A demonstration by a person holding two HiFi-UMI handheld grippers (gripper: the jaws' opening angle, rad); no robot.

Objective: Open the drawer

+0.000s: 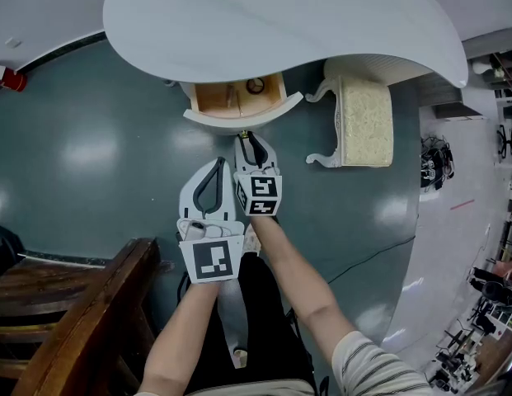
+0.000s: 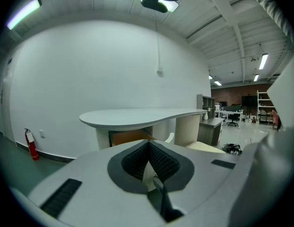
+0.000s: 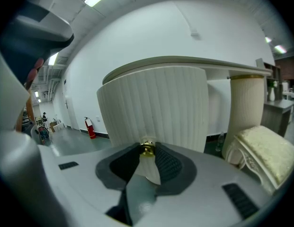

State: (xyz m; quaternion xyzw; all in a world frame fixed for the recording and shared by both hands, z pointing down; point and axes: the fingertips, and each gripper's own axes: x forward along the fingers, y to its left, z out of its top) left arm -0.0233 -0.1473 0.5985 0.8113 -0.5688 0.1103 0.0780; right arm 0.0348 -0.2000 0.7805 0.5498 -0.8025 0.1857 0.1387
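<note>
The white table (image 1: 264, 19) has its curved, ribbed drawer (image 1: 243, 117) pulled out, with the wooden inside (image 1: 231, 97) showing in the head view. My right gripper (image 1: 248, 141) reaches to the drawer front and is shut on the small brass knob (image 3: 147, 148), which sits between the dark pads (image 3: 168, 164) against the ribbed front (image 3: 156, 108). My left gripper (image 1: 218, 165) hangs a little back and to the left of it, shut, with nothing in it. In the left gripper view its tips (image 2: 148, 144) meet, and the table (image 2: 137, 117) with the drawer's wood (image 2: 130, 137) stands beyond.
A small dark ring-like object (image 1: 255, 86) lies inside the drawer. A white stool with a cream cushion (image 1: 364, 122) stands right of the drawer. Dark wooden furniture (image 1: 66, 304) is at the lower left, a fire extinguisher (image 1: 7, 77) at the far left, a cable (image 1: 379, 250) on the floor.
</note>
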